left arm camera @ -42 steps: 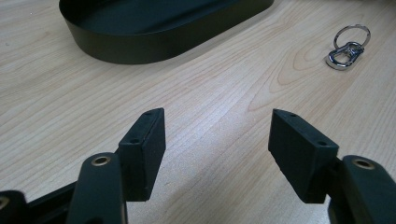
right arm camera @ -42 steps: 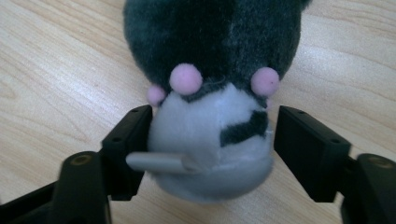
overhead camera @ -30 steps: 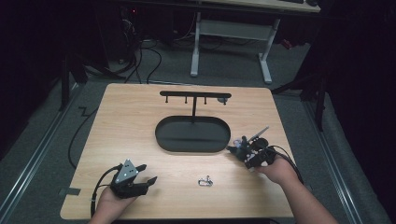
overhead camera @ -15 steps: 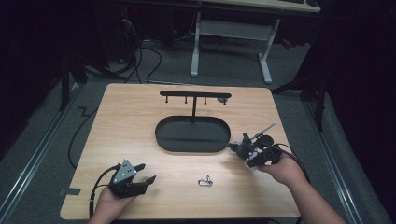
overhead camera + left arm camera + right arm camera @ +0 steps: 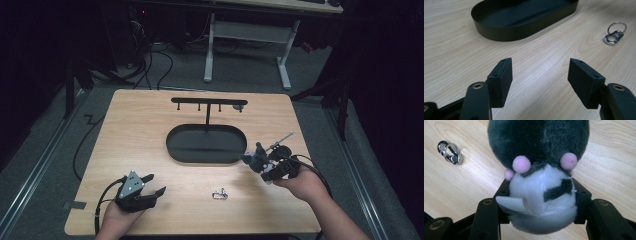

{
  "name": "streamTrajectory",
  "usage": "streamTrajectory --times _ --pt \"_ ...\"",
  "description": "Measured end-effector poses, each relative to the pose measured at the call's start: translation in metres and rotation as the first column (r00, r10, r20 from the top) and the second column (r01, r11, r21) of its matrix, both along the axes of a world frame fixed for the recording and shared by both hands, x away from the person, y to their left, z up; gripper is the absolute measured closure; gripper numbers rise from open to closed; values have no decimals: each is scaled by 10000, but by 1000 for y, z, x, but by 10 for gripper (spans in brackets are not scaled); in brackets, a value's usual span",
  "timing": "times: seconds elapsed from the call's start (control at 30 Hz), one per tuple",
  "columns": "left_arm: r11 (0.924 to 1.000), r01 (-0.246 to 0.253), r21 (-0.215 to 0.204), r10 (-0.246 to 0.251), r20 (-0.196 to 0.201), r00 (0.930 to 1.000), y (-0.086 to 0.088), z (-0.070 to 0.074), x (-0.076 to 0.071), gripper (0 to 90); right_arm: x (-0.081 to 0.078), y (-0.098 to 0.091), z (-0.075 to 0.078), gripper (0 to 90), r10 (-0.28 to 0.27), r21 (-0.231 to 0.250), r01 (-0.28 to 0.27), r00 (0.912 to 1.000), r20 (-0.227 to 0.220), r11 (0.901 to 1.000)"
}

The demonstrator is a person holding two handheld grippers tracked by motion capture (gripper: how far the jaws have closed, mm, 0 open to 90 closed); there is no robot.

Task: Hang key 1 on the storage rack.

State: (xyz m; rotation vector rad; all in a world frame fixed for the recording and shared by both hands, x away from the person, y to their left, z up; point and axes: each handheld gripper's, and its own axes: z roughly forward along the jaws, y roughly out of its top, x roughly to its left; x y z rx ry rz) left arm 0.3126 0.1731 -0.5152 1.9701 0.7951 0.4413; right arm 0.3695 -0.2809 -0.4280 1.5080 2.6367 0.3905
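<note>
At lower right of the high view, the right gripper [image 5: 256, 161] is clamping a plush toy [image 5: 541, 182], with the black tray [image 5: 175, 150] lying just left. The left gripper [image 5: 540, 77] is gaping empty, well apart at lower left.

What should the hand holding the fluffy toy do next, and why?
Probably carry the plush toy a little left over the black oval tray and lower it in. The right tool already grips the toy's white body between both pads, held just beside the tray's right end. The left tool rests open on the table, and the metal key clip lies untouched.
</note>
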Motion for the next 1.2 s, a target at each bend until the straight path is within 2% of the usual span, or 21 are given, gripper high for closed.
streamTrajectory --times 0.37,0.83,0.97,1.2 --pt "9998 -212 13 212 -19 9998 4 -1 -3 365 2 -3 5 487 -80 89 79 10000 46 9999" --pt "10000 -69 -4 69 -73 9999 1 -1 -2 366 7 -1 36 486 -141 195 138 9997 195 9997" --pt "10000 -29 3 29 -66 10000 2 -1 -2 366 10 3 46 486 -91 33 90 9997 237 10000" --pt "10000 60 -9 -60 -116 9999 2 -1 -2 367 18 15 60 486 -87 54 85 9996 257 9999"
